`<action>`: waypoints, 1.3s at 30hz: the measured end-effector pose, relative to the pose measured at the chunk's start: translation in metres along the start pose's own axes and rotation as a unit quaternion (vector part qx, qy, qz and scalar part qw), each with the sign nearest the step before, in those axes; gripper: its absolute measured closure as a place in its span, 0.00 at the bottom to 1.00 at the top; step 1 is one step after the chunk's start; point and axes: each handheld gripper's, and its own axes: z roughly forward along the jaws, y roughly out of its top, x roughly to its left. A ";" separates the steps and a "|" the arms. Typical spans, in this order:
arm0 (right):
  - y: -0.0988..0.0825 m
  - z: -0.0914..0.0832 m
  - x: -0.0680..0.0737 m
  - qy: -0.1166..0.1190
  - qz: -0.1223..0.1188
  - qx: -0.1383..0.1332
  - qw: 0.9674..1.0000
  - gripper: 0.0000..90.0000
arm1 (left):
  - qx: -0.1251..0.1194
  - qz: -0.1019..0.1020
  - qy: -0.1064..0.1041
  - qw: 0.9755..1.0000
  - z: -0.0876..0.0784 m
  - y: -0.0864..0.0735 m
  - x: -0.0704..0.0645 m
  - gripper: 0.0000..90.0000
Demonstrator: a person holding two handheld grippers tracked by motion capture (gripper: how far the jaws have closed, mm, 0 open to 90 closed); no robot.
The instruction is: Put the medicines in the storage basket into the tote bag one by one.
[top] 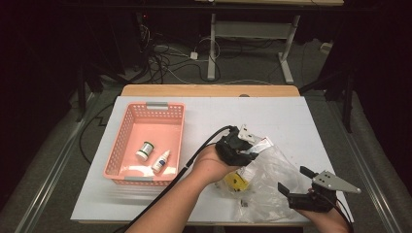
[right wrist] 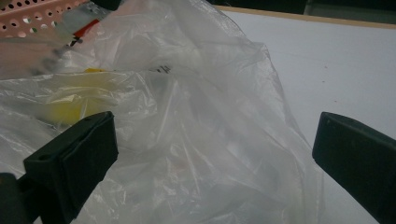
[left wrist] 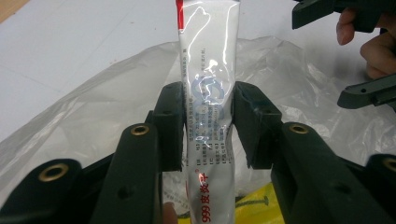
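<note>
My left gripper [top: 250, 148] [left wrist: 208, 126] is shut on a white ointment tube [left wrist: 208, 84] with red print and a red stripe near its far end; both pads press its sides. It holds the tube [top: 261, 145] just above a crumpled clear plastic bag [top: 265, 187] [left wrist: 93, 112] [right wrist: 187, 130] on the white table. A yellow packet [top: 234, 181] [left wrist: 257, 205] [right wrist: 70, 109] lies inside the bag. My right gripper [top: 293, 180] [right wrist: 215, 144] stands open at the bag's right edge, its jaws wide apart with bag film in front of them, touching nothing that I can see.
A pink basket [top: 127, 145] stands at the left of the table, holding a small white jar [top: 144, 150] and a white dropper bottle [top: 161, 160]. The white tabletop [top: 272, 114] is bare beyond the bag. A cable [top: 194, 155] trails from the left gripper.
</note>
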 end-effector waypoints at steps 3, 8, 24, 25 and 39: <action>0.000 -0.001 0.000 0.000 0.001 -0.001 1.000 0.01 | -0.009 -0.010 -0.006 1.000 0.003 0.001 0.004 0.70; 0.000 -0.001 0.000 0.000 0.001 -0.001 1.000 0.01 | -0.002 0.012 0.011 1.000 0.005 0.002 0.002 0.90; -0.001 -0.002 -0.002 -0.002 0.001 0.000 1.000 0.01 | 0.014 -0.017 0.013 1.000 -0.012 -0.024 0.015 0.97; -0.001 -0.002 -0.002 -0.002 0.000 0.000 1.000 0.01 | 0.015 -0.020 0.016 1.000 -0.015 -0.028 0.016 0.97; -0.002 -0.002 -0.002 -0.006 0.003 0.004 1.000 0.01 | 0.015 -0.077 0.064 0.995 -0.076 -0.081 0.057 0.97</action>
